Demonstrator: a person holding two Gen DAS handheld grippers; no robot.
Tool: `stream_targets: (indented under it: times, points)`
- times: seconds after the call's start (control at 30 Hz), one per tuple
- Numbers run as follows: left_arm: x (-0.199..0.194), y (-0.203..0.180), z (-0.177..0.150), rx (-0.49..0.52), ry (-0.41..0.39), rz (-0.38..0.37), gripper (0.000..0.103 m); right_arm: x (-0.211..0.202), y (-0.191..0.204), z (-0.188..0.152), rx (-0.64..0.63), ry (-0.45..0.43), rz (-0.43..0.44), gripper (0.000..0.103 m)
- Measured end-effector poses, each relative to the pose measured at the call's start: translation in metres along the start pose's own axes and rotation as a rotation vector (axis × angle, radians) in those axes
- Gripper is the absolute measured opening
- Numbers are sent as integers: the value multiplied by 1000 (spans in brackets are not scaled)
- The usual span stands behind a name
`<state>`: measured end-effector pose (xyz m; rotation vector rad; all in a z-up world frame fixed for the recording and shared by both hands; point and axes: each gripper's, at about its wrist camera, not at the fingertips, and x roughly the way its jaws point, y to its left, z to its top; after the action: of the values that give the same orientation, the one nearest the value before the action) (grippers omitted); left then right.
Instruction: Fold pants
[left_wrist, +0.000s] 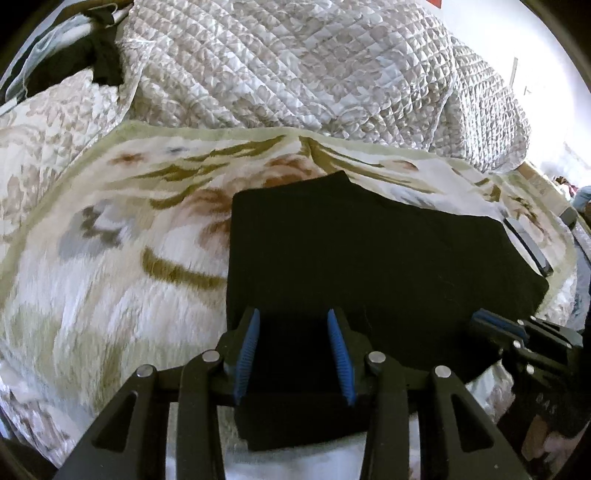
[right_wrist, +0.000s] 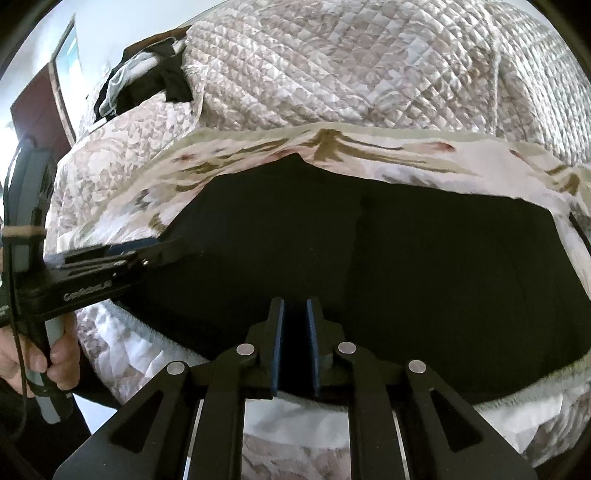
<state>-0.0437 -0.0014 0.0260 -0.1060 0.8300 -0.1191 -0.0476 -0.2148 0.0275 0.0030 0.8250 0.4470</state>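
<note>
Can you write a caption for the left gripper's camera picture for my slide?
Left gripper with blue pads over the near edge of folded black pants on a floral blanket.

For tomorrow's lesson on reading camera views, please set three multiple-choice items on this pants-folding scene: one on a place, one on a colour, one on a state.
1. Where do the pants lie?
A. On the flowered blanket
B. On a wooden floor
C. Over a chair back

2. What colour are the gripper pads?
A. Red
B. Blue
C. Yellow

3. How do the two grippers stand?
A. Left gripper wider open than right gripper
B. Both equally wide
C. Right wider than left

Key: 1 A, the black cloth is spread flat on the blanket; 2 B, the ribbed pads show blue in both views; 3 A, the left pads stand well apart, the right nearly together.
</note>
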Motion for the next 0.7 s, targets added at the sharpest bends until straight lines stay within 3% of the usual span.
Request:
stream_targets:
  times: [0.13, 0.2, 0.3, 0.43, 0.57, 0.7]
  points:
    - [-5, -4, -4, 12, -4, -4, 41, -7, -2, -4, -5, -6, -28, 16]
    - [-6, -5, -3, 8, -8, -6, 41, -7, -8, -5, 13, 11, -59, 33]
    - [-7, -2, -1, -13, -11, -16, 41, -11, -22, -5, 78, 14, -35, 34]
    - [-9, 0, 1, -23, -25, -9, 41, -21, -35, -6, 106, 3, -109, 34]
    - [-9, -1, 1, -17, -30, -7, 41, -40, -65, -7, 269, -40, -117, 34]
    - [-4, -4, 1, -6, -8, 5, 41, -58, -87, -15, 415, -77, -160, 42]
